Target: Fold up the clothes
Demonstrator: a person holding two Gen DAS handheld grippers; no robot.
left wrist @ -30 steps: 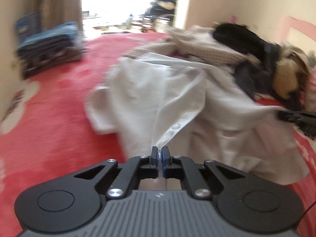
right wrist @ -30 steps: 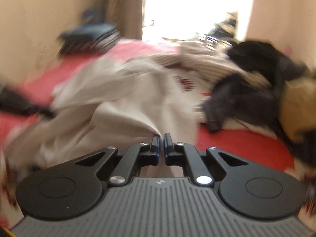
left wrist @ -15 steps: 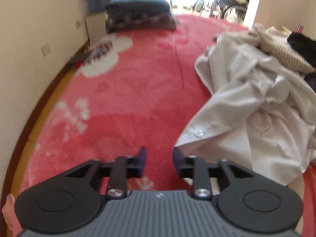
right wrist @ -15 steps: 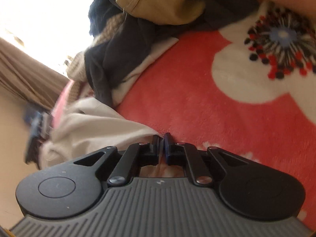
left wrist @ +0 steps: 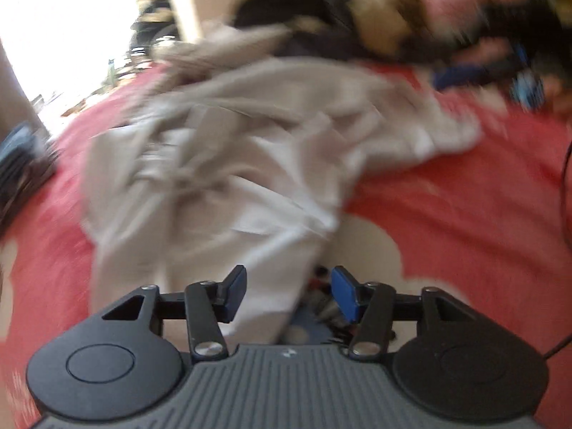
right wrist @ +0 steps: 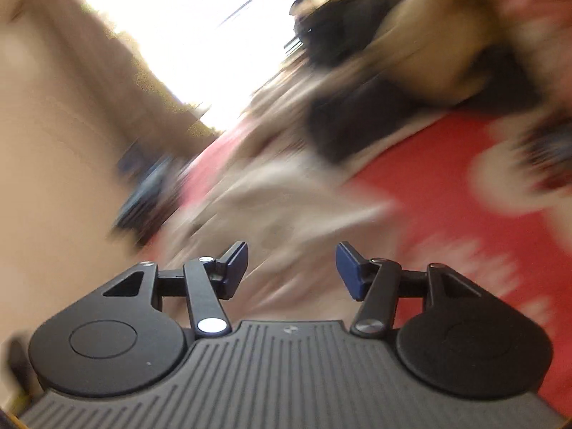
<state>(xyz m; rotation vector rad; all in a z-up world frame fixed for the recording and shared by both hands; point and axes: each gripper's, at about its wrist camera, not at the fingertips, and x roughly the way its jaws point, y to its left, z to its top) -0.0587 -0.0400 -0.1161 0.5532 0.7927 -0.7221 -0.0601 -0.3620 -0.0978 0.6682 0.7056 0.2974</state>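
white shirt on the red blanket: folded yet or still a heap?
Still a heap. The white shirt lies crumpled in loose wrinkles on the red blanket, with no flat fold visible.

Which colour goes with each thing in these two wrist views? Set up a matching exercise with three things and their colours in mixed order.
Things:
1. rug
2. crumpled shirt
3. pads on the left gripper

Colours:
A. blue
B. red with pale flower shapes
C. white

Pairs: 1-B, 2-C, 3-A
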